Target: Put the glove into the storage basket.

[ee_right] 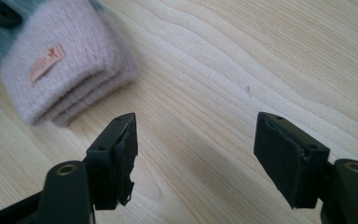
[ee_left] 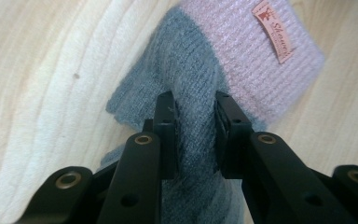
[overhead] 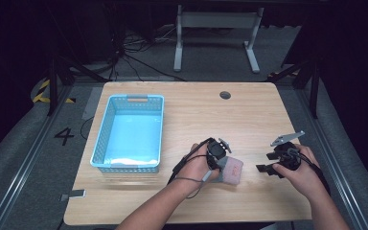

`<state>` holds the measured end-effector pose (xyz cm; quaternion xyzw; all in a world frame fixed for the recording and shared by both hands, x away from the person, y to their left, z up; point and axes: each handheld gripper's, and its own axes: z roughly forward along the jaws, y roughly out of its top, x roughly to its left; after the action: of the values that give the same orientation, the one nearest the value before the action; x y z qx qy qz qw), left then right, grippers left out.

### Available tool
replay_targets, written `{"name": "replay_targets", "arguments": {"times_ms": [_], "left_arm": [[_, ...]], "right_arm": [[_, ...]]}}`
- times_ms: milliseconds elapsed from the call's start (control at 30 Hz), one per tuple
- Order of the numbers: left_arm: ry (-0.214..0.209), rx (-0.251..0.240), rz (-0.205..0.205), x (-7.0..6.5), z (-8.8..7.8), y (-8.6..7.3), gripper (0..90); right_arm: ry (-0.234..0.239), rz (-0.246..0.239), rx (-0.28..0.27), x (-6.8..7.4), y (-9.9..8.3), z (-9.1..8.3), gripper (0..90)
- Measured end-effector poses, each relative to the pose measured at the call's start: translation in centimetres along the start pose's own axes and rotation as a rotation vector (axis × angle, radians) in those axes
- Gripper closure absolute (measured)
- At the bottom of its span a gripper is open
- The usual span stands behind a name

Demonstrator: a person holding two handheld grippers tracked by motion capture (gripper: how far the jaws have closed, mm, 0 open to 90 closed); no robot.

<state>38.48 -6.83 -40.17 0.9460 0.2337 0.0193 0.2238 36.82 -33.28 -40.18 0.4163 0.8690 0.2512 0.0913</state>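
I am looking down on a pale wooden table [overhead: 187, 115] with a light blue plastic basket [overhead: 106, 125] standing on its left half. On the near side, right of the basket and well apart from it, lies a folded knitted sock [ee_left: 242, 51], grey at one end and pale pink at the cuff, with a small orange label [ee_left: 273, 31] sewn on the pink part. My left gripper [ee_left: 195, 122] is down on it: the two black jaws have pinched a ridge of the grey knit between their pads, and the fabric bunches up in the narrow gap. My right gripper [ee_right: 205, 149] waits just to the right of the sock, jaws spread wide over bare wood with nothing between them. To do this pick well, I judge I should keep the squeeze firm, since soft knit slips easily, and lift straight up until the whole sock hangs free before carrying it toward the basket. The folded pink layers may unfold as they rise, so a slow lift seems wise.
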Motion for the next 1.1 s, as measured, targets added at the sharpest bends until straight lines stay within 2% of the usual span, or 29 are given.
{"name": "replay_targets", "arguments": {"times_ms": [400, 667, 1100], "left_arm": [[0.036, -0.044, 0.014, 0.8, -4.7, -0.5, 73.8], [0.068, -0.069, 0.0, 2.0, -7.6, -1.4, 73.8], [0.107, -0.112, -0.054, 3.9, -11.3, -3.8, 73.7]], "right_arm": [[0.008, -0.012, 0.004, -0.1, 0.6, 0.5, 30.8], [0.019, -0.024, 0.011, -0.1, 1.3, 1.1, 30.8], [0.035, -0.063, 0.018, 0.0, 2.8, 2.1, 30.7]]}}
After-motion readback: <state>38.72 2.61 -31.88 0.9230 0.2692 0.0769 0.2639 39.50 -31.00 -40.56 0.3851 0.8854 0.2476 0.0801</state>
